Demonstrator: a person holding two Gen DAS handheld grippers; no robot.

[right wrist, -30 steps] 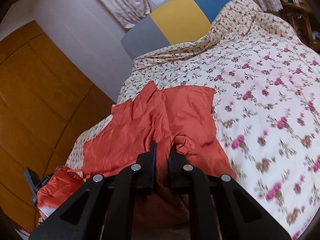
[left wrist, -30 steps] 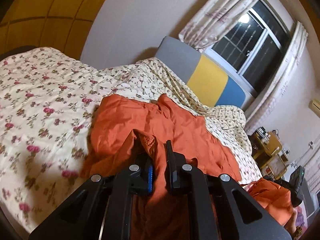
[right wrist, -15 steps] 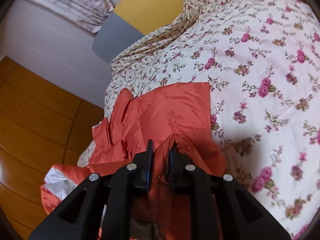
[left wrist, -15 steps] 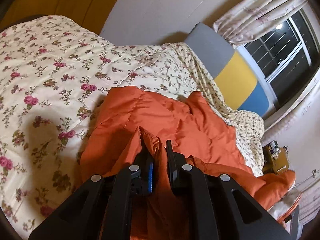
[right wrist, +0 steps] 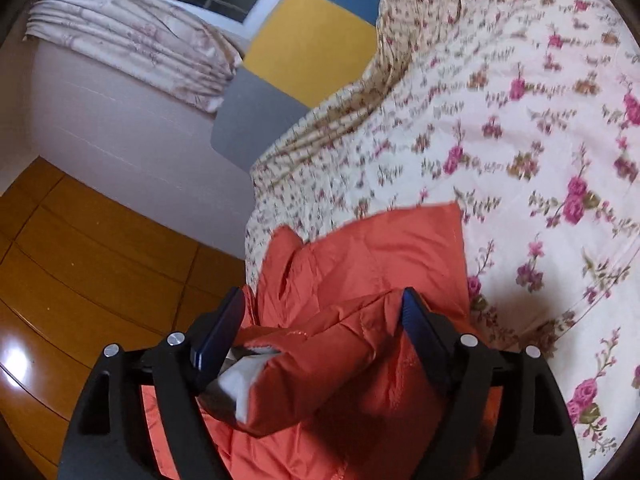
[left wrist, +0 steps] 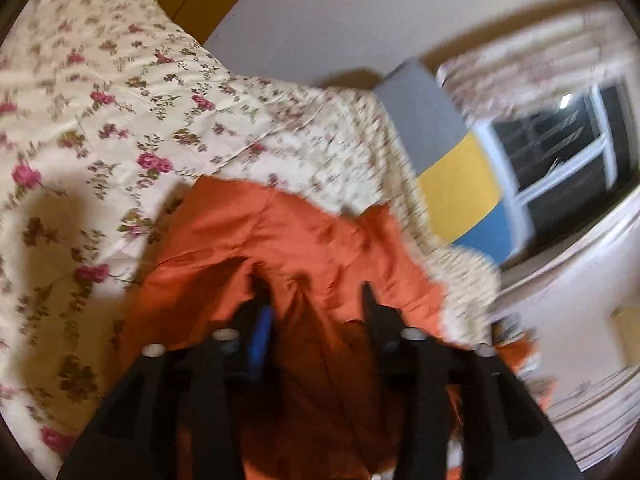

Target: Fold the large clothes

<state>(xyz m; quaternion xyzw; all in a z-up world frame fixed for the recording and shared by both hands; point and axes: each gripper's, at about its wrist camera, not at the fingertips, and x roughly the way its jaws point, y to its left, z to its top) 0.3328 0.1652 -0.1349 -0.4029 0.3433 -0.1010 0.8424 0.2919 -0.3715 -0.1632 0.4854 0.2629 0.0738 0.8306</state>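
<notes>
Two tools just spreading apart, left tool (left wrist: 314, 300), right tool (right wrist: 322, 308), rumpled orange jacket (right wrist: 360, 264) loose between, floral quilt (right wrist: 520, 120)

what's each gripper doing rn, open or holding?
Left gripper: open, jaws just opened, orange jacket lies loose between them.
Right gripper: open, jaws just opened, jacket fold between them, not pinched.

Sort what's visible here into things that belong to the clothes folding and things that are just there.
Belongs to the job:
- orange garment, lying on the bed
- left gripper, jaws just opened, fabric loose between them
- right gripper, jaws just opened over a fold

Just there:
- floral quilt
- grey, yellow and blue headboard
- curtain
- window
- wooden wardrobe
</notes>
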